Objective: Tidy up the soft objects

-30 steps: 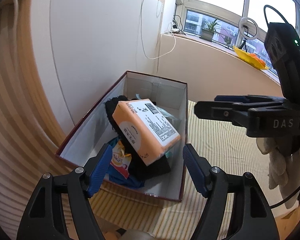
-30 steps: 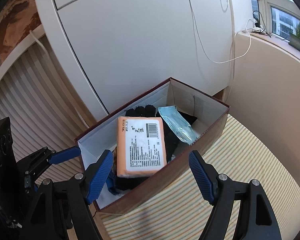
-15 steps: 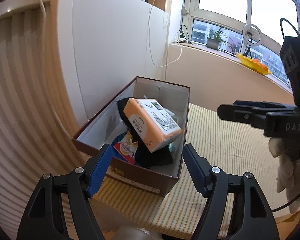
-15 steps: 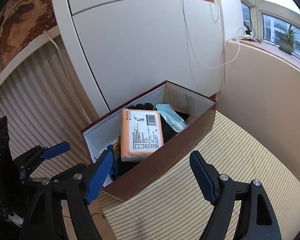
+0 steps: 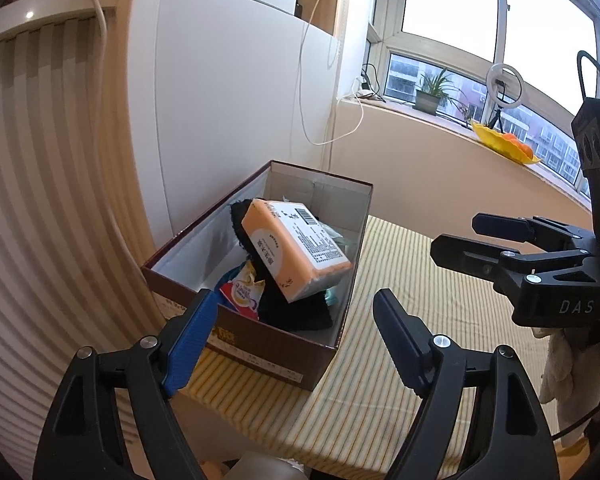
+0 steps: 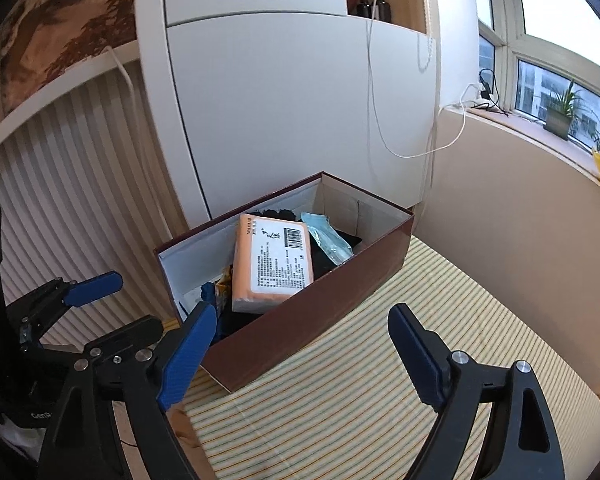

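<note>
A maroon cardboard box (image 5: 260,344) (image 6: 300,332) stands on a striped tablecloth. In it an orange tissue pack (image 5: 296,248) (image 6: 274,262) lies tilted on black cloth (image 5: 296,312), beside a small colourful packet (image 5: 242,292) and a light-blue face-mask pack (image 6: 326,236). My left gripper (image 5: 296,332) is open and empty, held back from the box's near end. My right gripper (image 6: 300,352) is open and empty, off the box's long side. Each gripper shows in the other's view, the right one (image 5: 496,244) and the left one (image 6: 92,304).
The box sits at the table's corner near a white cabinet (image 6: 300,120) and a ribbed wall panel (image 5: 40,200). Striped tablecloth (image 6: 400,400) spreads to the right. A windowsill holds a potted plant (image 5: 432,92), a ring light and a yellow dish. A white cable (image 6: 400,152) hangs down.
Both grippers have pulled back and up from the box, which looks smaller and farther. Both stay open. The box's contents have not moved.
</note>
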Demonstrator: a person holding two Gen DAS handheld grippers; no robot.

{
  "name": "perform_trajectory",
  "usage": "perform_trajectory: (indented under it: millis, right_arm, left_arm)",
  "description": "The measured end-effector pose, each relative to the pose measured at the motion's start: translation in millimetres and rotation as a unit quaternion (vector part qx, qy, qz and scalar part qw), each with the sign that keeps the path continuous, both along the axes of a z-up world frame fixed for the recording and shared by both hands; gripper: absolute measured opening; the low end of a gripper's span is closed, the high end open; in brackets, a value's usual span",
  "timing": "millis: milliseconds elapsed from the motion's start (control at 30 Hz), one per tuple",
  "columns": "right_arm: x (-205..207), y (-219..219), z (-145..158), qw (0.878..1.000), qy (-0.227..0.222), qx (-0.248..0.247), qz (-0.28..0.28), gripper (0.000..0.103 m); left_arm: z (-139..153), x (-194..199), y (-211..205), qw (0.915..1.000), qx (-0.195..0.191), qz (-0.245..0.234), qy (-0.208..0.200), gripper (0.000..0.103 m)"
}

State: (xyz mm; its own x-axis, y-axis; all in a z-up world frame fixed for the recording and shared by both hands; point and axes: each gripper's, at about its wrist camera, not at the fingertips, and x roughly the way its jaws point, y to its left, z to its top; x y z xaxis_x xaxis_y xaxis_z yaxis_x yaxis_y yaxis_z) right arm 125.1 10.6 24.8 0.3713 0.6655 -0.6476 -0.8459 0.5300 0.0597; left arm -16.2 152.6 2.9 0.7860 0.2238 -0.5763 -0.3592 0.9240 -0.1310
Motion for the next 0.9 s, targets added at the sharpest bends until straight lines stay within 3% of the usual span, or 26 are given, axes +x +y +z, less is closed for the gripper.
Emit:
perform_trajectory:
  millis: [900]
  right_arm:
    - [-1, -4, -7, 1.000, 0.004, -0.004, 0.000, 0.088]
  left_arm:
    - [1, -5, -5, 1.0000, -0.003, -0.001, -0.002, 0.080]
